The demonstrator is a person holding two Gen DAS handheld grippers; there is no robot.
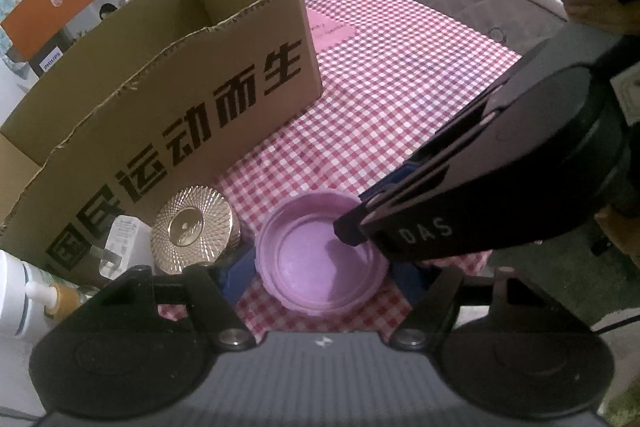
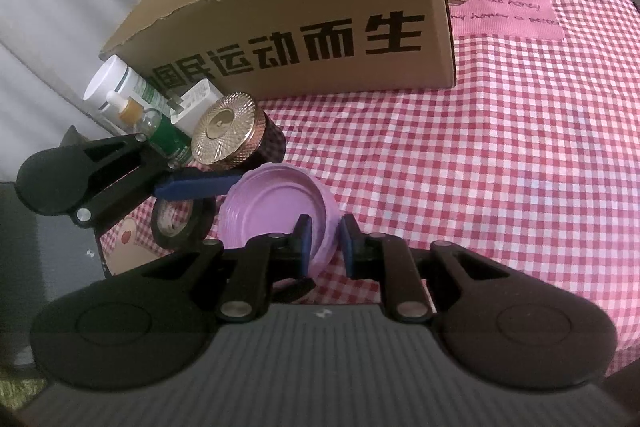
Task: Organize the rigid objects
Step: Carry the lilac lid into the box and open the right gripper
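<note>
Box [image 2: 320, 39] upper centre looks empty, nothing packed yet; right gripper [image 2: 325, 247] fingers straddle purple lid [image 2: 276, 211] rim, left gripper [image 1: 320, 279] spread wide around it, jar [image 2: 236, 135], bottles, tape remain.

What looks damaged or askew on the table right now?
The brown cardboard box has a ragged, torn top edge. The gold-lidded dark jar lies tipped on its side. The round purple plastic lid sits upside down, its rim between the right gripper's open fingers.

Right tongs [image 2: 325, 243] narrowly parted, 2 blue pads [image 2: 303, 243] facing; left tongs [image 1: 320, 279] spread wide.
</note>
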